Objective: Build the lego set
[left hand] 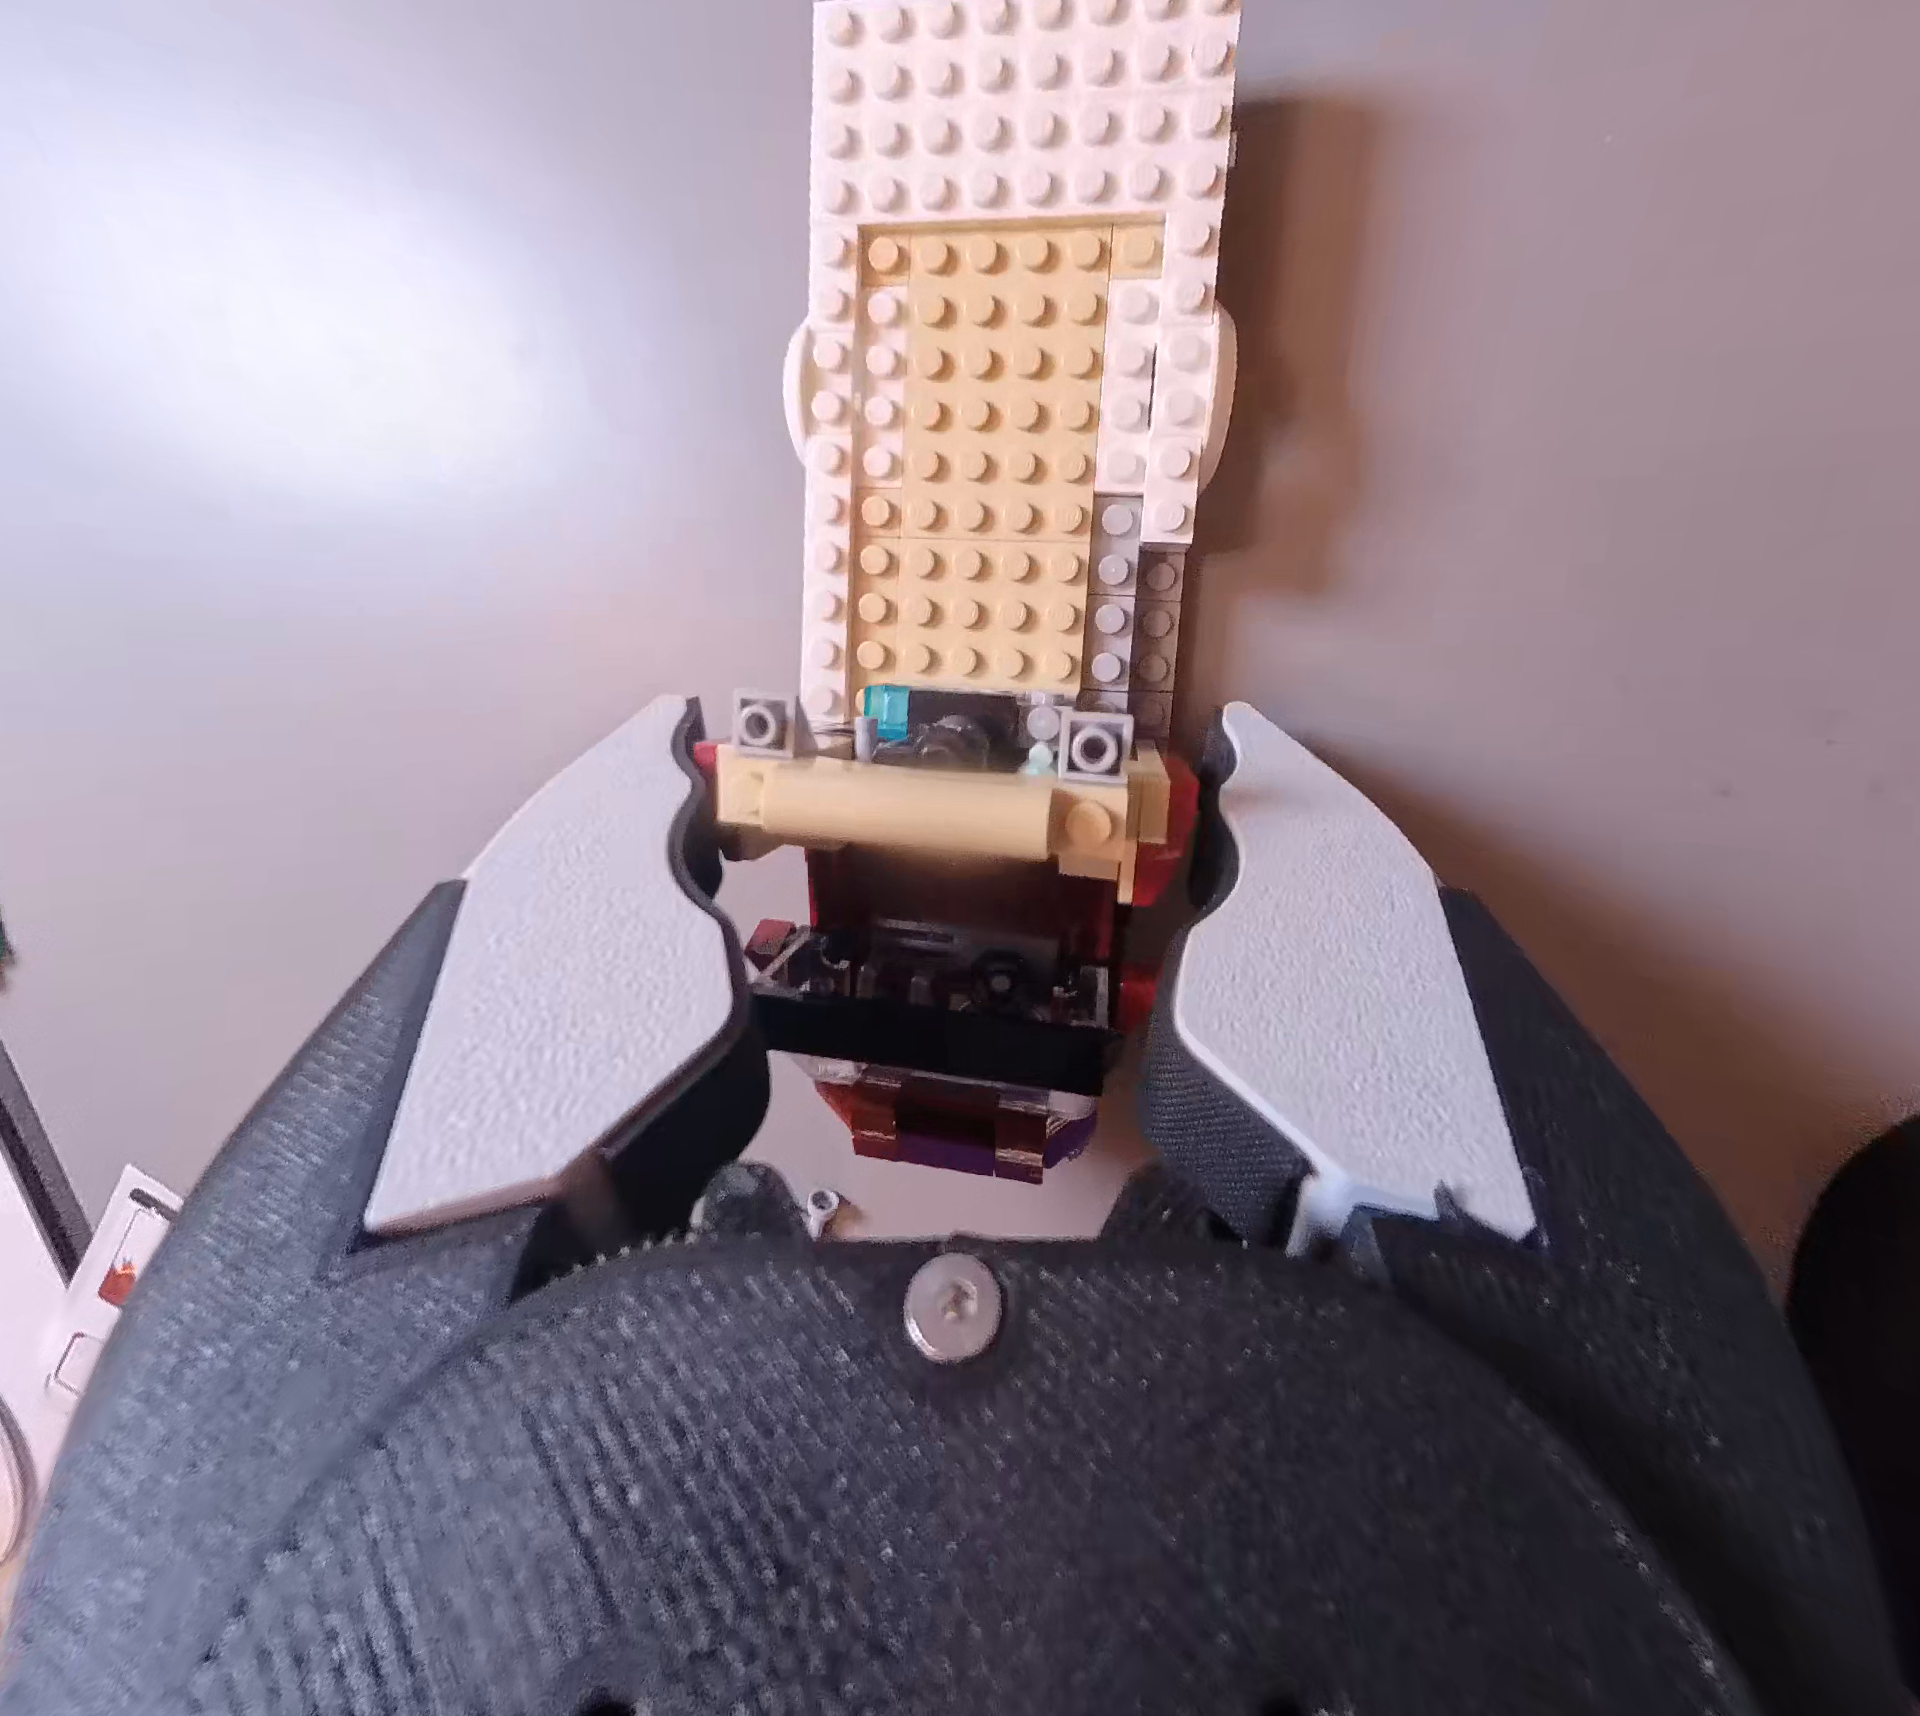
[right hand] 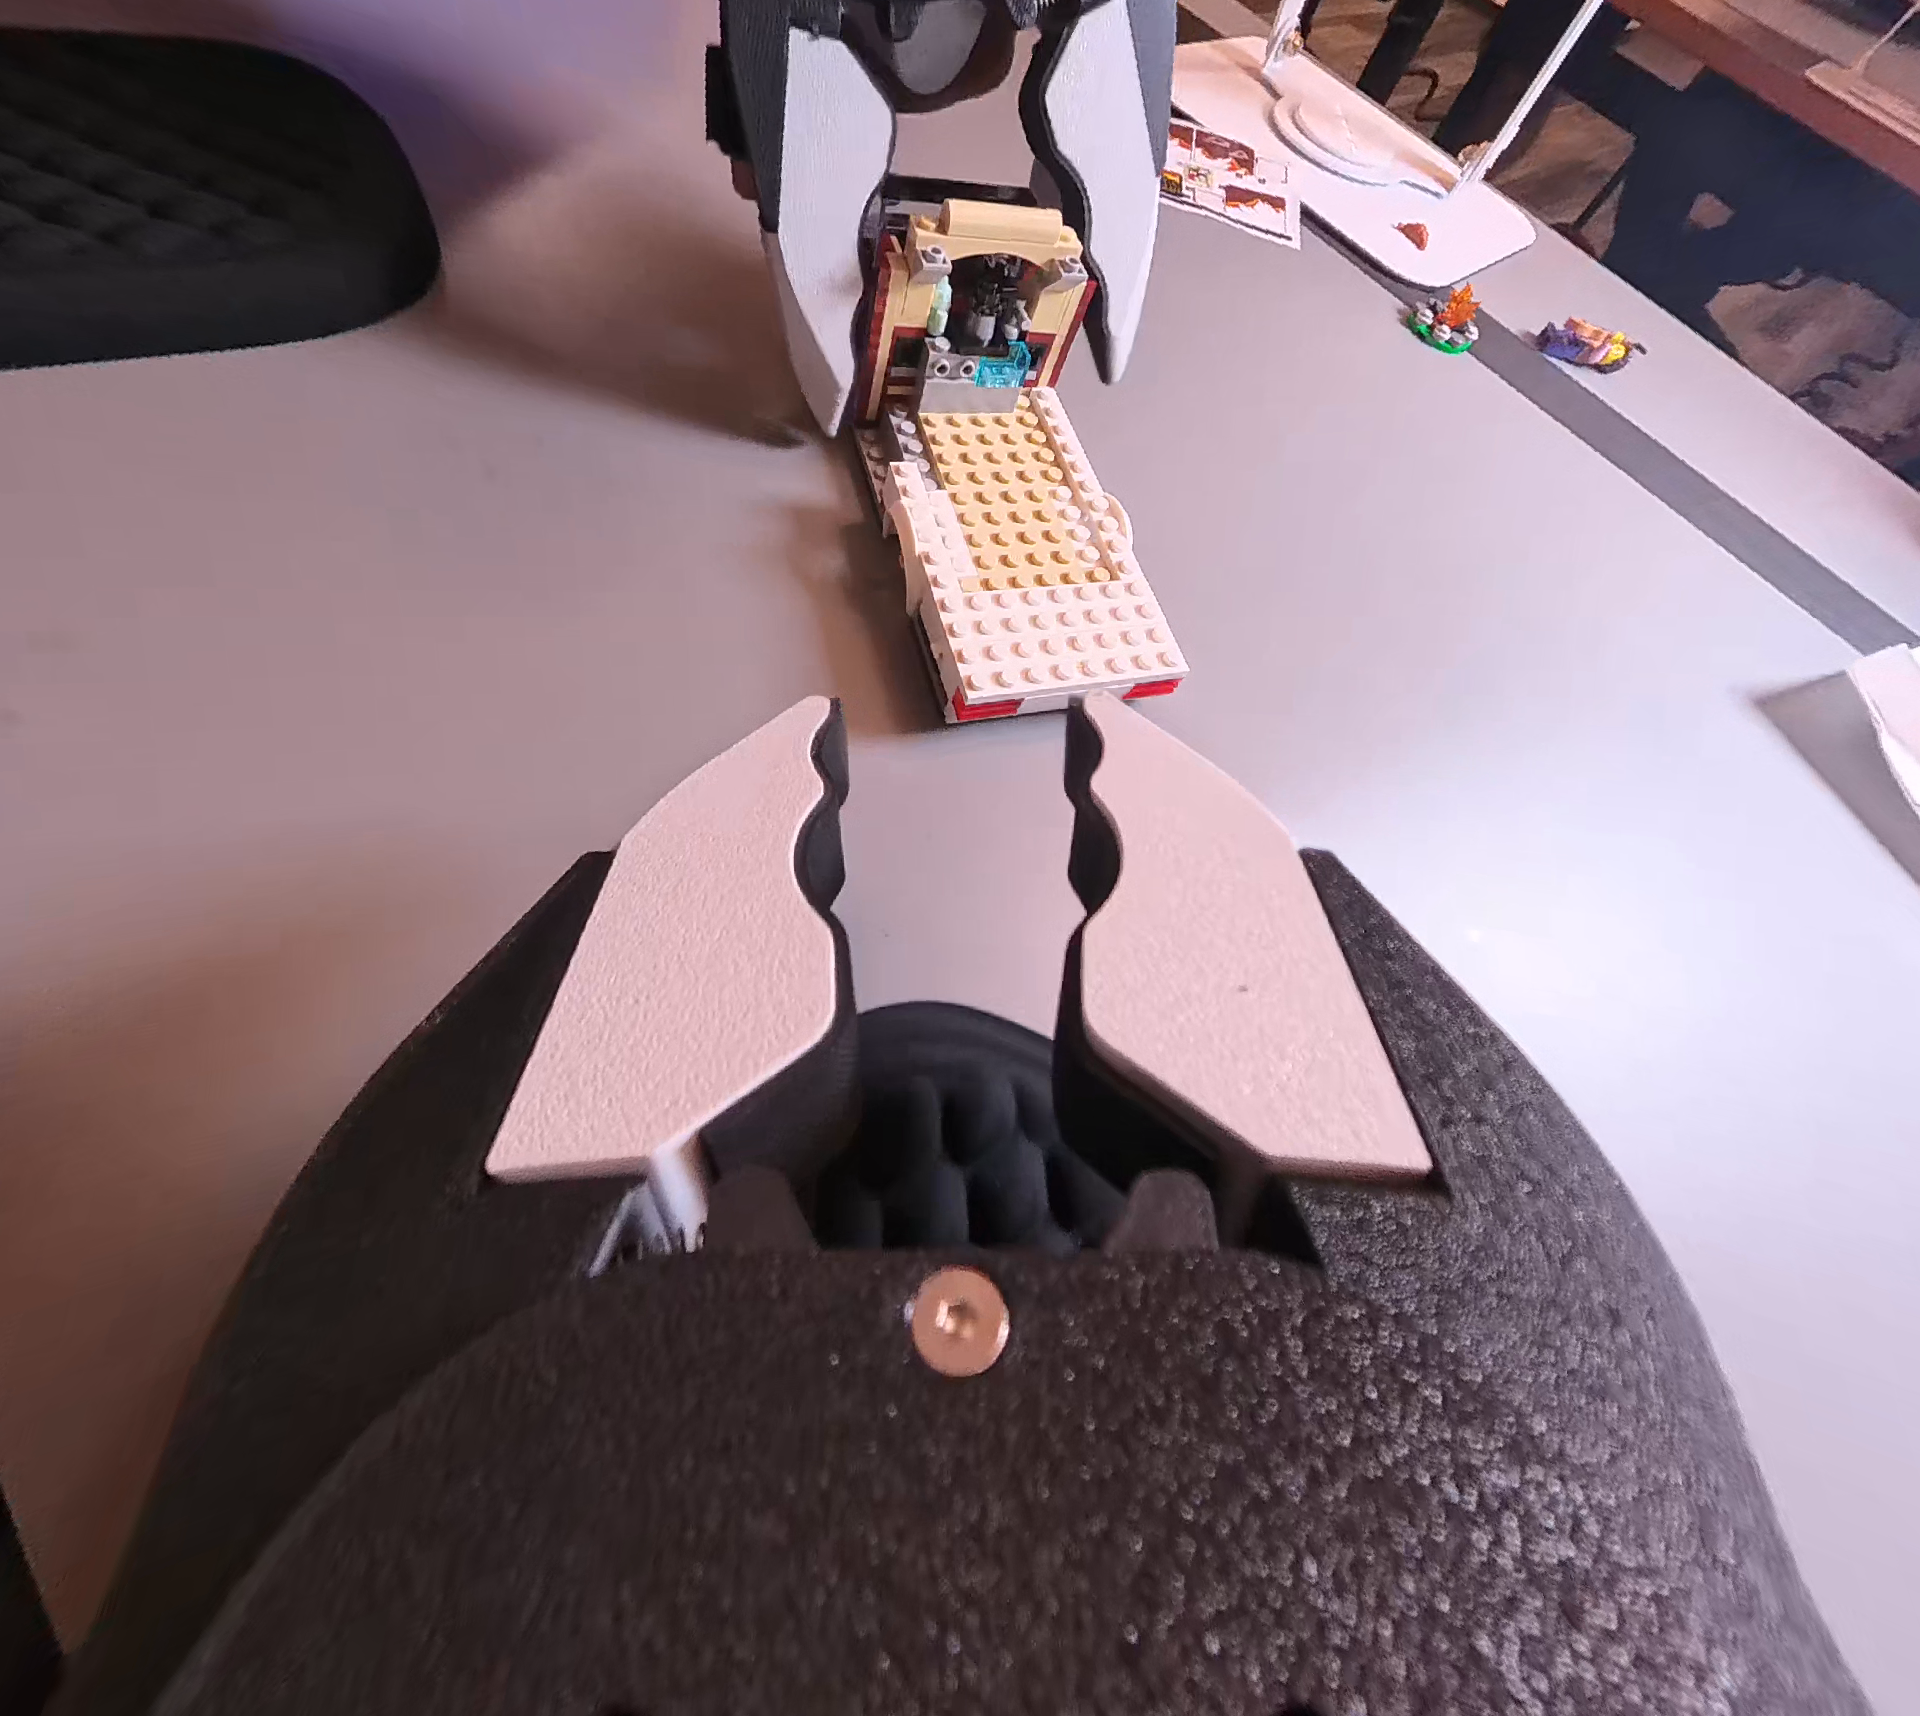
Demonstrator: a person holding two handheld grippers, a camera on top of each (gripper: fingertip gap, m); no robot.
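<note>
The lego build (left hand: 997,440) lies on the grey table (left hand: 416,523): a white studded plate with a tan plate inlaid, and at one end a tall part with a tan arch and dark red walls. My left gripper (left hand: 956,716) is shut on that tall part, one finger on each dark red side. In the right wrist view the build (right hand: 1029,565) stretches from the left gripper (right hand: 977,393) toward my right gripper (right hand: 951,731). The right gripper is open and empty, just short of the white plate's near end.
An instruction sheet (right hand: 1231,186) and a white lamp base (right hand: 1382,191) lie at the far right. Two small lego pieces, a campfire (right hand: 1444,316) and a purple one (right hand: 1590,341), sit beyond a dark strip. A black cushion (right hand: 187,201) is at the left. The gap from one gripper's tips to the other's is roughly 15 centimetres.
</note>
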